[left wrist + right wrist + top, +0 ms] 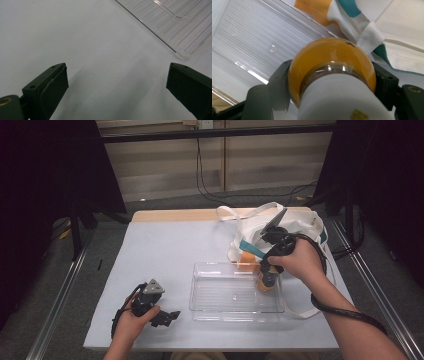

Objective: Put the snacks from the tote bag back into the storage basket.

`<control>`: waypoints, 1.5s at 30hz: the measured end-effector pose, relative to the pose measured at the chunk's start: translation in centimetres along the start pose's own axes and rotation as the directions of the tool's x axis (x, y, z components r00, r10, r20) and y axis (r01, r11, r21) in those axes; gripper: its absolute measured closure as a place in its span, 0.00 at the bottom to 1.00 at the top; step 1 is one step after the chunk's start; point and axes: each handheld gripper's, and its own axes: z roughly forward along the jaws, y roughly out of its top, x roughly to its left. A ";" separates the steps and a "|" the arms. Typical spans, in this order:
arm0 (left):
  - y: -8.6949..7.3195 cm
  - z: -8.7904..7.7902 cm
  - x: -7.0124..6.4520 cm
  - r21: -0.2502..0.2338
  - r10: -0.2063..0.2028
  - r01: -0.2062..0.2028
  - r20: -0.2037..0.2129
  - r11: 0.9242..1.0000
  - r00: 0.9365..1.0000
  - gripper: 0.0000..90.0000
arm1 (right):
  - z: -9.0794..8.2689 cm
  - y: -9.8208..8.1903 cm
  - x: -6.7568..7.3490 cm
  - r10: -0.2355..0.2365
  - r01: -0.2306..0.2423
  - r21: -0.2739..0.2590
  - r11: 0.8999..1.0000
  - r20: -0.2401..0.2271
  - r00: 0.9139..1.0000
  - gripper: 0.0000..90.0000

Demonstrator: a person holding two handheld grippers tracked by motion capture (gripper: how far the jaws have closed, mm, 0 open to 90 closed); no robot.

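My right gripper (268, 271) is shut on an orange, round-ended bottle (265, 284) with a white wrap. It holds the bottle at the far right corner of a clear plastic tray (225, 292), orange end down. In the right gripper view the bottle (332, 57) sits between the black jaws of the right gripper (332, 86), above the ribbed tray (249, 37). My left gripper (167, 316) rests low on the table left of the tray. Its jaws stand wide apart on the left gripper (117, 82), with nothing between them.
A white cloth bag (295, 222) with teal trim and long straps lies behind the tray at the right; I also see the bag (402, 27) and an orange patch inside it. The tray's corner (180, 30) lies ahead of the left gripper. The table's surface is pale grey.
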 end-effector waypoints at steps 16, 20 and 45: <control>0.0 0.1 -0.1 0.003 0.004 -0.004 0.000 1.000 1.000 0.04 | 0.5 -0.2 -0.2 0.015 -0.015 0.007 1.000 -0.008 1.000 0.34; 0.0 0.2 -0.1 -0.002 0.002 -0.002 -0.005 1.000 1.000 0.04 | 0.7 -0.2 -0.2 0.017 -0.016 0.012 1.000 -0.003 1.000 0.34; 0.0 0.0 -0.1 -0.005 -0.004 0.004 0.003 1.000 1.000 0.04 | 1.0 -0.1 0.2 0.019 -0.019 -0.004 1.000 0.011 1.000 0.33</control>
